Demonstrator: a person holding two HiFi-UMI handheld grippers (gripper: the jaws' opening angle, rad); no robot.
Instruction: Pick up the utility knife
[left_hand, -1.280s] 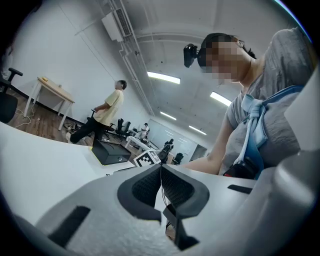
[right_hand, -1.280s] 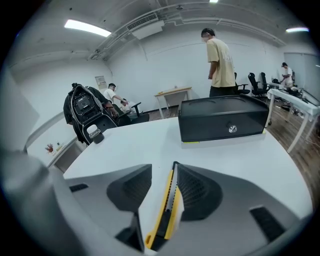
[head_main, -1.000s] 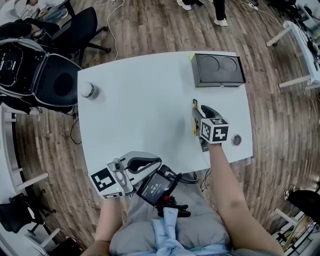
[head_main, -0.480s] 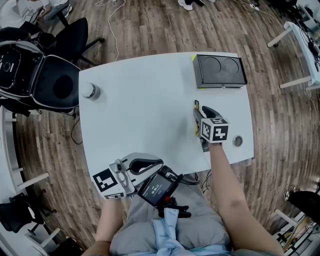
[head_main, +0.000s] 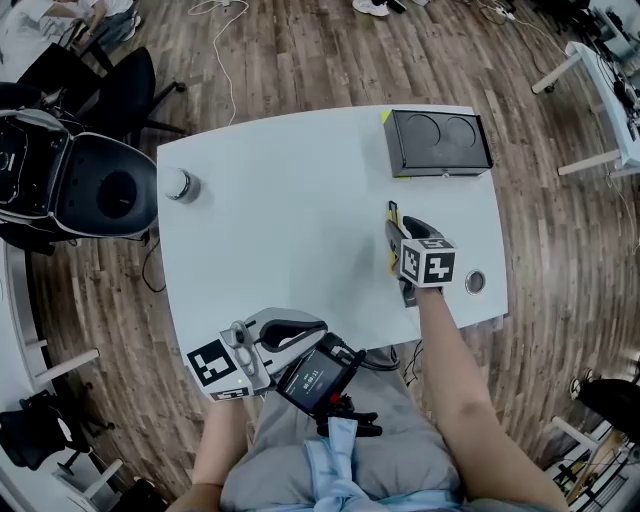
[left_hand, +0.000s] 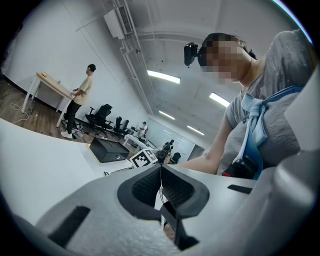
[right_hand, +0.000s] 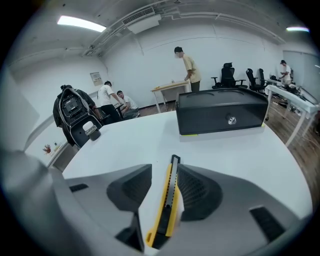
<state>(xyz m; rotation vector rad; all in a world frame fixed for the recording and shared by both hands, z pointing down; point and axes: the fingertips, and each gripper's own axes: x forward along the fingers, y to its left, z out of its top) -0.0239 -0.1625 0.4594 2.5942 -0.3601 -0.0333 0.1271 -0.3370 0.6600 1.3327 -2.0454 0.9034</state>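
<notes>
The yellow and black utility knife (right_hand: 167, 205) lies flat on the white table (head_main: 290, 220) near its right side, its tip (head_main: 392, 213) pointing to the far edge. My right gripper (right_hand: 165, 172) straddles it, low over the table. The knife rests against the right pad, and a strip of table shows between it and the left pad (right_hand: 132, 187). In the head view the right gripper (head_main: 397, 232) covers most of the knife. My left gripper (head_main: 315, 327) hangs at the table's near edge, jaws pressed together on nothing, and points up toward the person (left_hand: 161, 172).
A black box (head_main: 440, 140) stands at the far right of the table, just beyond the knife (right_hand: 222, 111). A small grey cylinder (head_main: 178, 182) sits at the far left. A round grommet (head_main: 474, 282) lies right of the gripper. An office chair (head_main: 110, 190) stands left of the table.
Both grippers stay where they were. The knife has not moved. Only the head view drifts slightly, and the chair at the left shifts in the picture.
</notes>
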